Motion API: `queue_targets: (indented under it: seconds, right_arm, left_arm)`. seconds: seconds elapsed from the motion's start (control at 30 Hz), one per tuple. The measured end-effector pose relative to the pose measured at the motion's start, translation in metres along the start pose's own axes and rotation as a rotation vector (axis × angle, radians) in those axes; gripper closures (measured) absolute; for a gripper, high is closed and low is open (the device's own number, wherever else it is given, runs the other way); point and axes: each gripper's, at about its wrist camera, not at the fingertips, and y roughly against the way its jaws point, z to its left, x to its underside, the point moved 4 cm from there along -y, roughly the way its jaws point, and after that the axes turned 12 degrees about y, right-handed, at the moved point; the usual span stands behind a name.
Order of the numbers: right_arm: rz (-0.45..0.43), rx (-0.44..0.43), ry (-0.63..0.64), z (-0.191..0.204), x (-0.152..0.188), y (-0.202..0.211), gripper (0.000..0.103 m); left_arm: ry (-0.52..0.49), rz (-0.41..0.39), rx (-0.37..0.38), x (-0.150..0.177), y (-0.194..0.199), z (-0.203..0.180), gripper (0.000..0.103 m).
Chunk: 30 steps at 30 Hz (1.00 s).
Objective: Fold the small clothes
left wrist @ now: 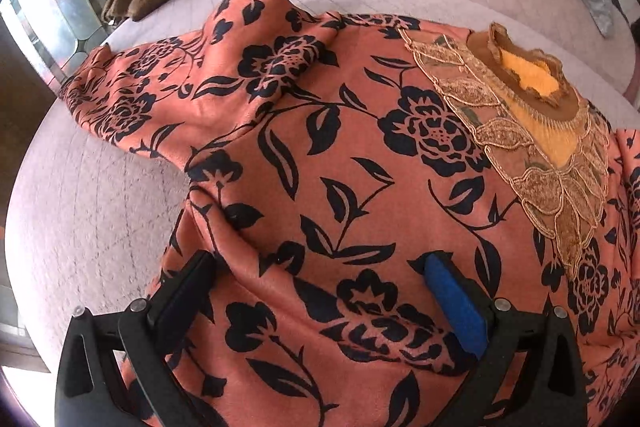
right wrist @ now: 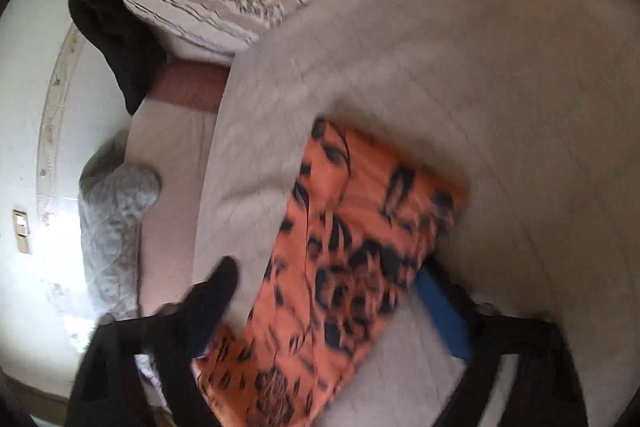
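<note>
Left wrist view: left gripper (left wrist: 320, 279) spread over orange floral blouse (left wrist: 320, 147) on bed (left wrist: 88, 207). Right wrist view: right gripper (right wrist: 328, 291) spread astride blouse sleeve (right wrist: 360, 247), blurred.

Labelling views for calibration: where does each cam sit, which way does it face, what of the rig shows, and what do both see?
Left wrist: on the left gripper, looking steeply down on the orange floral garment spread on the bed cover; both fingers show, spread apart.
Right wrist: on the right gripper, angled down at a garment sleeve, blurred; both fingers straddle it.
Shared: garment, bed cover.
</note>
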Motion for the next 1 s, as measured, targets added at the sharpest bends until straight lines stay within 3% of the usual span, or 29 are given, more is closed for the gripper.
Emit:
queue_targets:
  seconds: [0.03, 0.07, 0.13, 0.23, 0.33, 0.43, 0.53, 0.63, 0.83, 0.93, 1.0]
  right_arm:
    - [-0.006, 0.014, 0.022, -0.001, -0.003, -0.005, 0.08]
    - [0.014, 0.02, 0.019, -0.004, -0.003, -0.012, 0.094]
    - [0.022, -0.028, -0.069, -0.018, -0.002, -0.022, 0.096]
    - [-0.045, -0.139, -0.043, -0.001, -0.004, -0.003, 0.096]
    - [-0.093, -0.266, 0.131, 0.055, 0.012, 0.031, 0.096]
    - [-0.102, -0.362, 0.346, 0.126, 0.056, 0.06, 0.096]
    - [-0.048, -0.506, 0.483, 0.196, 0.115, 0.07, 0.096]
    - [0.065, -0.625, 0.563, 0.263, 0.178, 0.06, 0.096]
    - [0.232, -0.73, 0.665, 0.36, 0.311, 0.02, 0.096]
    - [0.353, -0.723, 0.66, 0.381, 0.376, -0.014, 0.088]
    - [0.475, -0.654, 0.646, 0.385, 0.412, -0.043, 0.044]
  left_arm:
    - [-0.001, -0.004, -0.007, 0.002, 0.0, 0.0, 0.0]
    - [-0.004, 0.002, -0.013, 0.003, 0.0, 0.0, 0.0]
    - [-0.013, 0.028, -0.006, 0.003, 0.002, 0.001, 0.0]
    - [-0.035, 0.074, 0.035, -0.001, 0.012, 0.001, 0.0]
    - [0.004, -0.01, 0.026, -0.023, 0.037, 0.024, 0.0]
    - [0.052, -0.101, -0.023, -0.044, 0.056, 0.054, 0.0]
    - [0.116, -0.163, -0.073, -0.065, 0.062, 0.09, 0.0]
    - [0.181, -0.197, -0.133, -0.078, 0.062, 0.129, 0.0]
    - [0.303, -0.189, -0.2, -0.082, 0.05, 0.187, 0.0]
    - [0.337, -0.177, -0.21, -0.084, 0.044, 0.206, 0.0]
    - [0.354, -0.17, -0.207, -0.088, 0.041, 0.212, 0.0]
